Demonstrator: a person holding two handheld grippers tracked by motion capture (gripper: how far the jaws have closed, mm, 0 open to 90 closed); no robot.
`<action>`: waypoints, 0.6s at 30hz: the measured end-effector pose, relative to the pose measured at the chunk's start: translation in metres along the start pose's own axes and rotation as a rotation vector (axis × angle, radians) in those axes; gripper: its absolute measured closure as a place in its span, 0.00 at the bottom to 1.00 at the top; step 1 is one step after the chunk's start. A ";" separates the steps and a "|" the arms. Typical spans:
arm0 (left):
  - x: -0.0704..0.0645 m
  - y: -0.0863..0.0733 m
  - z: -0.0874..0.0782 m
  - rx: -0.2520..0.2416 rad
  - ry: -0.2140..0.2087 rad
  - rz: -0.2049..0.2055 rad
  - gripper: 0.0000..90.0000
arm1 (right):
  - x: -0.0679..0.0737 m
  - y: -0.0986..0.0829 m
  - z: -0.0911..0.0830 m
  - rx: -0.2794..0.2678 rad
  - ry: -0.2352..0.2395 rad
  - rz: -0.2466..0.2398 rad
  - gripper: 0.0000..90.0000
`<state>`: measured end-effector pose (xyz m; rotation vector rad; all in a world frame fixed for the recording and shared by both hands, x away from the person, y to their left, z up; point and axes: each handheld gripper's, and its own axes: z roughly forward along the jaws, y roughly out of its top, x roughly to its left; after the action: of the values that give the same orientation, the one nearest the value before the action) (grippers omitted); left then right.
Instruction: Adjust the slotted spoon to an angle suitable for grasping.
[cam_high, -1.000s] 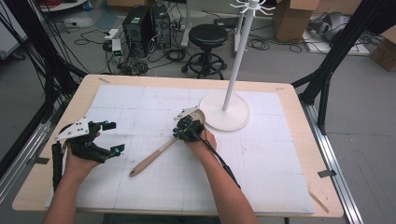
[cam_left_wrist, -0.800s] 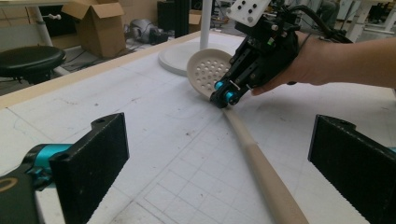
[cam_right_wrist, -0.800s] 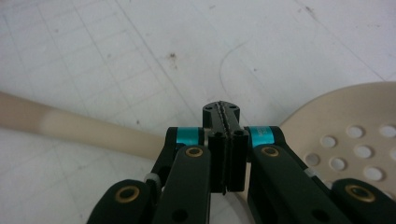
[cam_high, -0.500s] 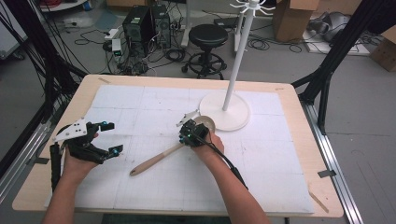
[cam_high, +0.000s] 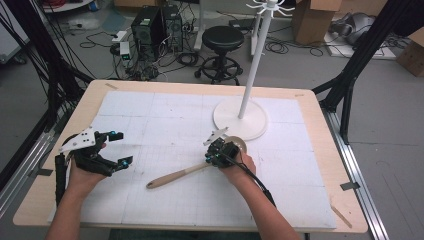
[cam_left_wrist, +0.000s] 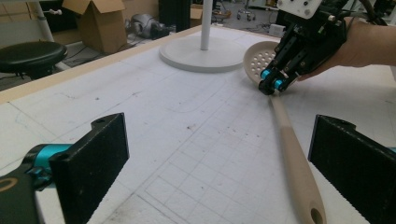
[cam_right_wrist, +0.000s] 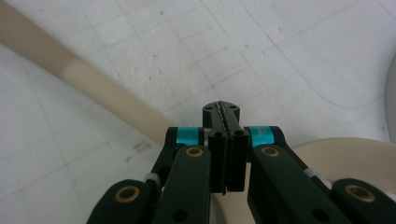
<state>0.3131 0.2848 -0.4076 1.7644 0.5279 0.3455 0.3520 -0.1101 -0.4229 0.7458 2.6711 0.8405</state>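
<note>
A pale wooden slotted spoon (cam_high: 175, 177) lies on the white gridded mat, handle toward the near left and bowl (cam_high: 239, 144) by the stand's base. My right gripper (cam_high: 209, 159) is shut, its tips pressed together with nothing between them, resting over the spoon's neck. In the right gripper view the closed jaws (cam_right_wrist: 222, 109) sit above the handle (cam_right_wrist: 93, 84). In the left gripper view the spoon (cam_left_wrist: 294, 158) runs up toward the right gripper (cam_left_wrist: 268, 87). My left gripper (cam_high: 122, 147) hovers open at the left, apart from the spoon.
A white coat-stand style rack (cam_high: 255, 65) with a round base (cam_high: 240, 120) stands at the back right of the mat. The wooden table edge (cam_high: 75, 125) frames the mat. A stool (cam_high: 222, 37) and computer gear sit on the floor beyond.
My right gripper has moved away from the stand's base, nearer to the person, and now sits over the spoon's neck. The spoon has shifted slightly right. The left gripper has barely moved.
</note>
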 end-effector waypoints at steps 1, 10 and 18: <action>0.000 0.000 0.000 0.001 0.000 0.000 0.06 | -0.001 -0.003 -0.002 0.000 0.002 0.006 1.00; 0.000 -0.001 0.001 0.002 -0.002 -0.001 0.06 | 0.001 -0.008 -0.014 -0.100 0.046 -0.025 0.95; 0.000 -0.001 0.002 0.002 0.000 -0.002 0.06 | 0.023 0.008 -0.017 -0.206 0.160 -0.158 0.72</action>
<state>0.3146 0.2833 -0.4089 1.7659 0.5304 0.3432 0.3300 -0.1002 -0.4060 0.4305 2.6800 1.1525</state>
